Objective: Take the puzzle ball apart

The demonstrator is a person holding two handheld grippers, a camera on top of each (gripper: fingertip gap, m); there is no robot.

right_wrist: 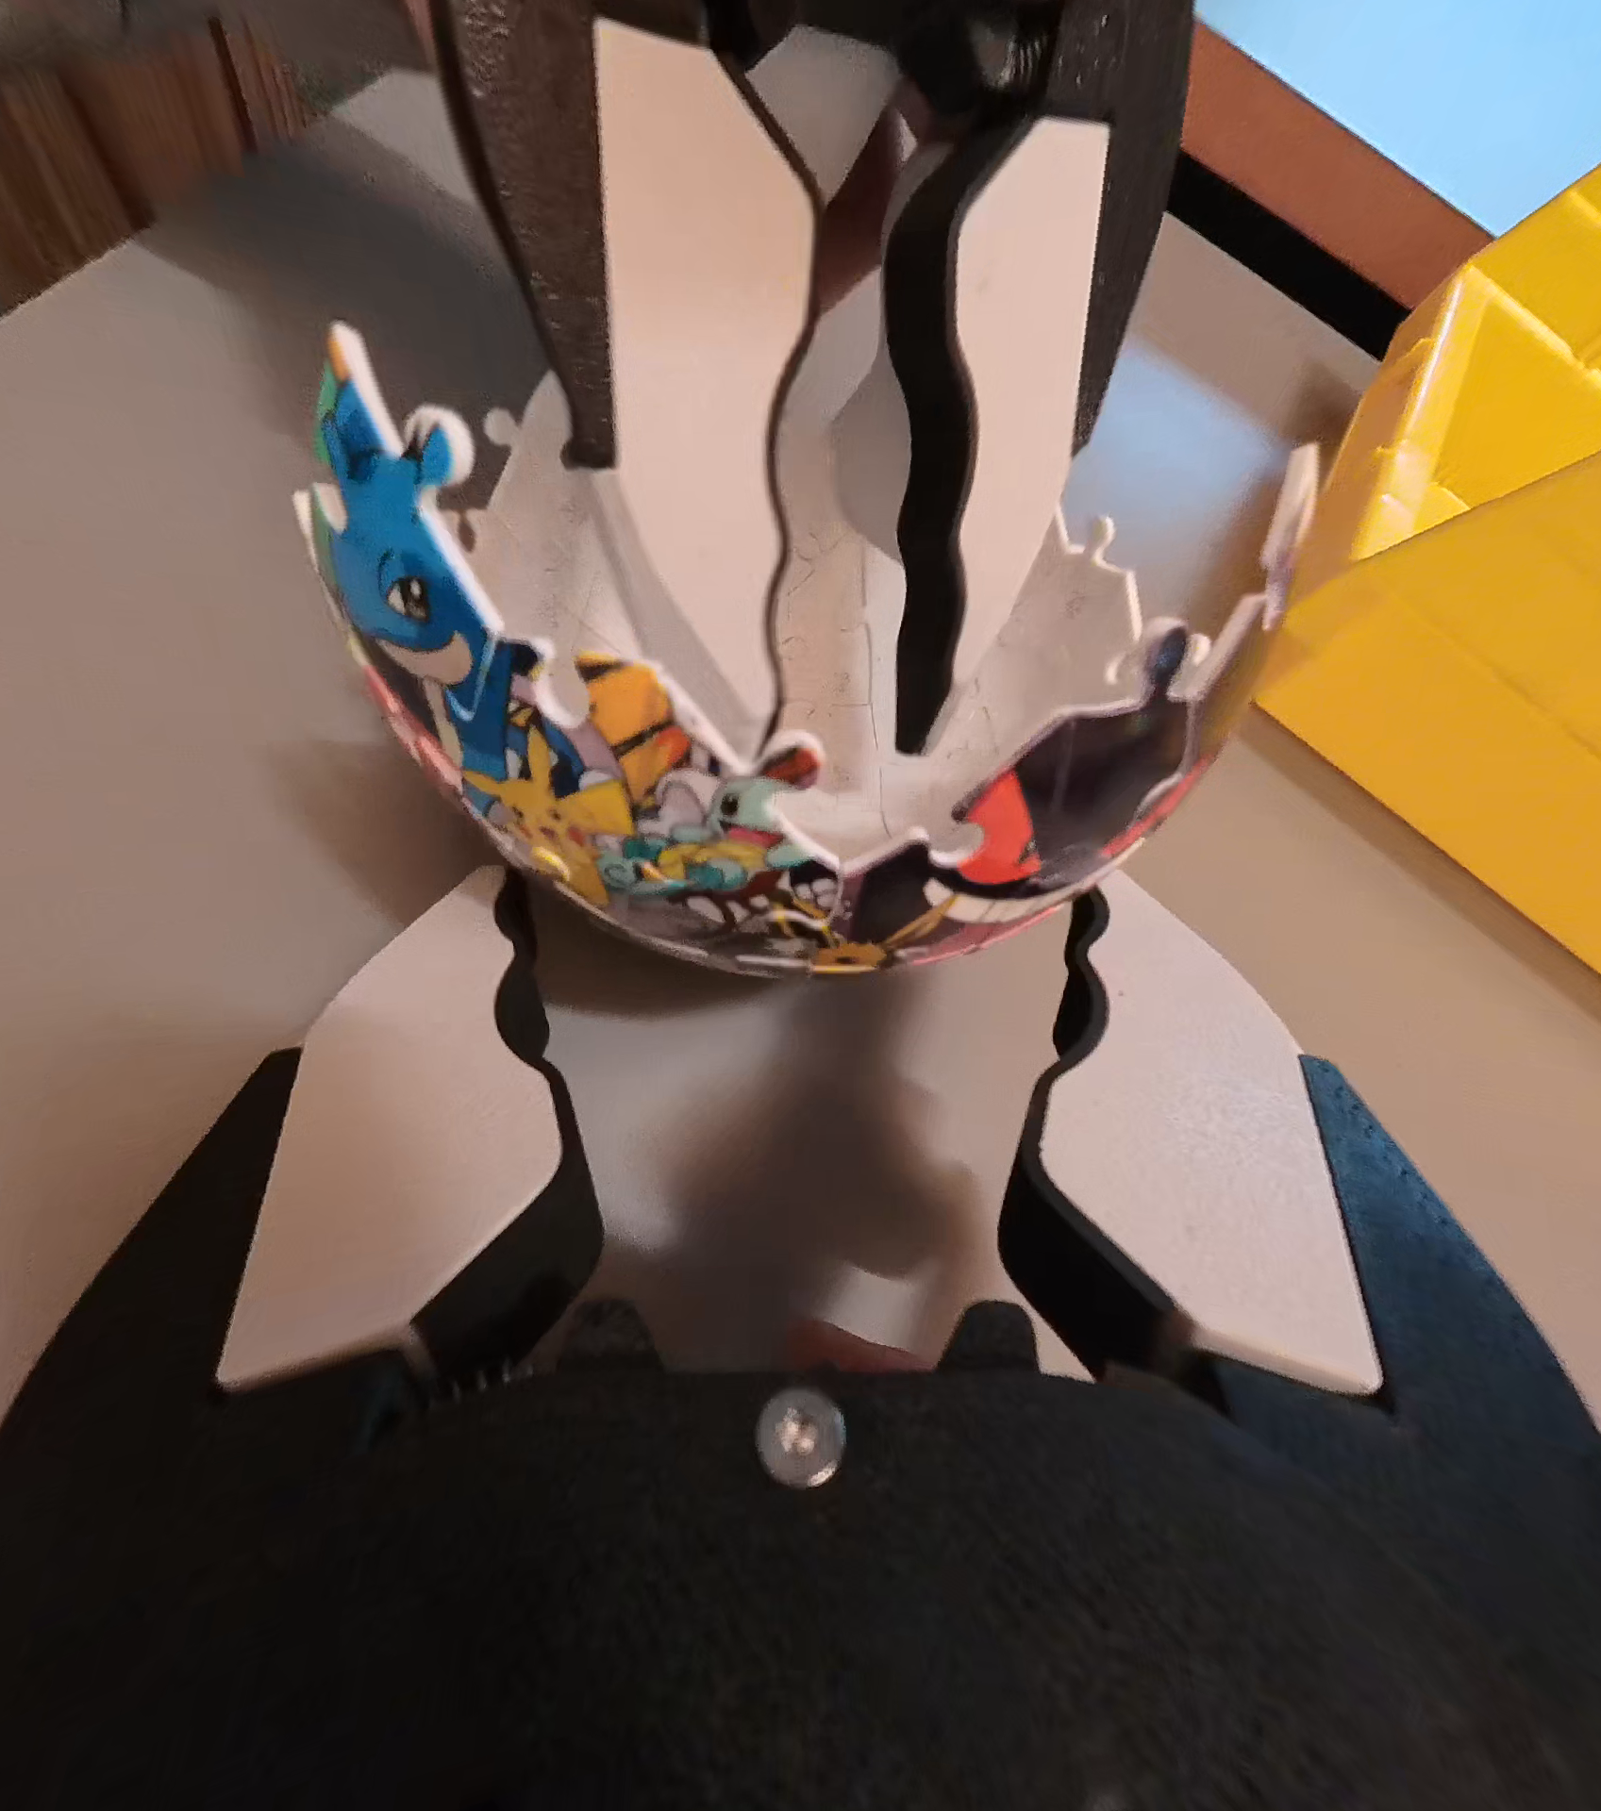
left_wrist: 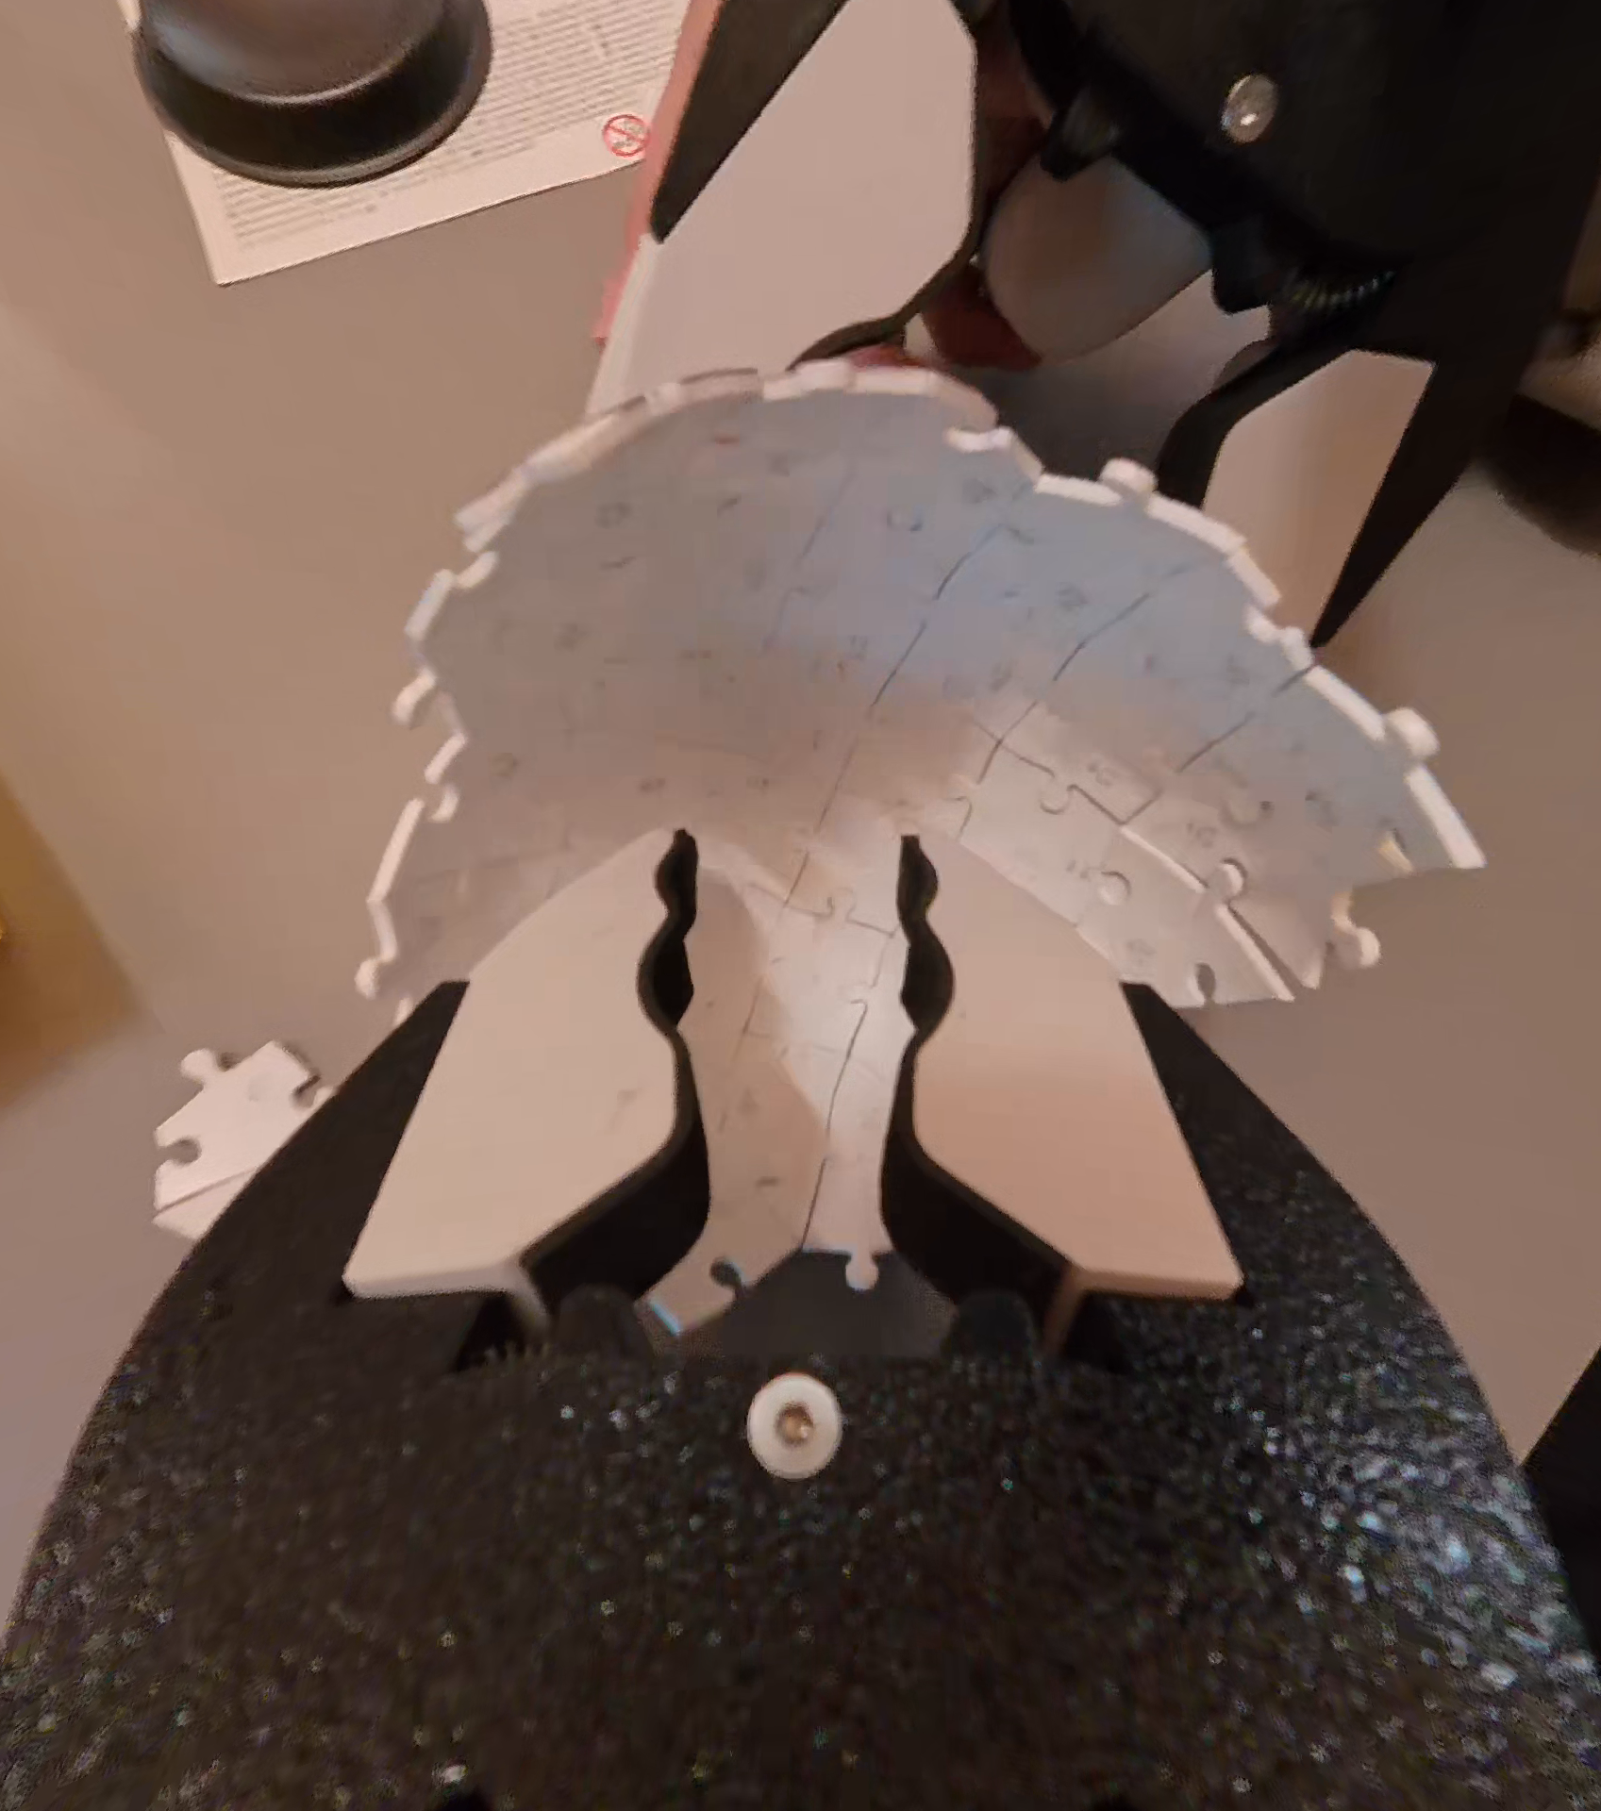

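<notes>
Puzzle ball, now a partial open shell of interlocked curved pieces, sits at 12 o'clock of the right gripper, whose fingers stand apart just below its printed outside. Left gripper has its fingers clamped on the shell wall from the white inner side, holding it above the counter. Shell appears light, thin and rigid but prone to splitting at the seams, so grip a jagged rim piece near 1 o'clock and peel gently.
</notes>
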